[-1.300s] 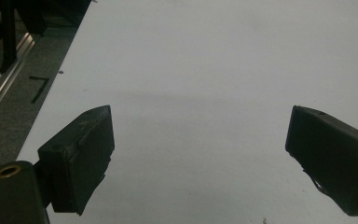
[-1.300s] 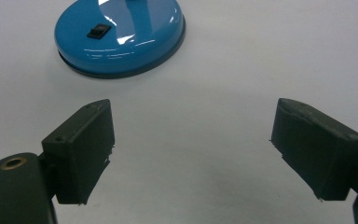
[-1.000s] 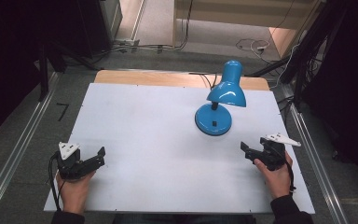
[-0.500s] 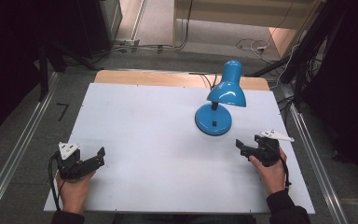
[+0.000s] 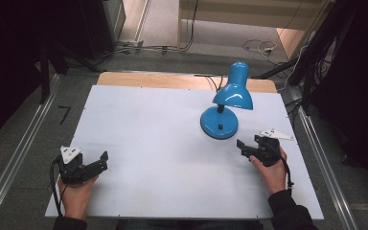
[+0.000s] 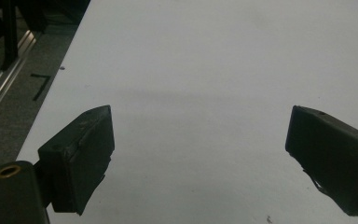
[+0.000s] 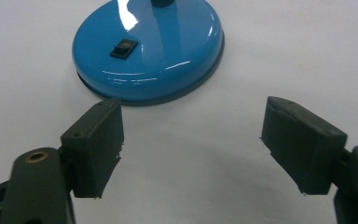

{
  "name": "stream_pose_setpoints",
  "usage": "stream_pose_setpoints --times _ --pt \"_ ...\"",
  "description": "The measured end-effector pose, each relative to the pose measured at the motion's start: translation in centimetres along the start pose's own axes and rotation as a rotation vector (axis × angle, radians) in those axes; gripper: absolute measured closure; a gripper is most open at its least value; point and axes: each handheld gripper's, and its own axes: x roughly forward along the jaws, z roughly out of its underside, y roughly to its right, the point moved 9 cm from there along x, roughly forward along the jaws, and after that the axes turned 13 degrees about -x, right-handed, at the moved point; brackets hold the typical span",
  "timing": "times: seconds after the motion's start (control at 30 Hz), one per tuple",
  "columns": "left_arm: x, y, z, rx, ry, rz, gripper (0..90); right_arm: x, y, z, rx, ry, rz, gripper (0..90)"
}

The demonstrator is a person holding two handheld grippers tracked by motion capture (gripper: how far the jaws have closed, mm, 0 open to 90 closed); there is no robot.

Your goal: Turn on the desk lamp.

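A blue desk lamp stands upright on the white worktop, toward two o'clock from its middle. Its round base sits flat on the surface, a short neck rises from it, and the bell-shaped shade leans out toward the far right. A small black rocker switch is set into the top of the base, on the side nearest the person.

The right claw rests low at about four o'clock on the worktop, just beside the base and pointing at it. In the right gripper view its jaws stand wide apart with bare worktop between them and the rim of the base just beyond the left jaw; it grips nothing. The left claw lies well apart from the lamp at about eight o'clock, its jaws also spread wide over empty worktop, holding nothing.

The lamp looks like glossy painted metal, so it is probably stiff and slippery under hard pads. The base is likely weighted and the shade light, so most of the mass should sit low. The base looks too broad and too smoothly domed for a sure pinch across it; the narrow neck just above it seems the better hold for lifting or dragging. The switch would need only a light press from one jaw tip. The cord trails off the far edge and may tug if the lamp is moved.
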Motion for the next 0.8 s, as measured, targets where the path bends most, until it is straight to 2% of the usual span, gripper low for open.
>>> stream_pose_setpoints --times 0.3,0.4,0.57,0.8 --pt "0.1 -0.1 0.0 -0.012 -0.002 0.006 8.4 0.6 -0.7 -1.5 -0.013 0.030 0.004 43.7" --pt "0.3 -0.2 0.2 -0.014 -0.016 0.003 8.4 1.2 -0.8 -1.9 -0.011 0.033 0.011 51.4" --pt "0.1 -0.2 0.1 -0.020 -0.008 0.011 8.9 2.0 -1.2 -2.5 -0.014 0.049 0.001 62.8" --pt "0.0 -0.2 0.1 -0.024 -0.007 0.014 8.9 3.0 -1.8 -3.0 -0.030 0.046 0.018 80.5"
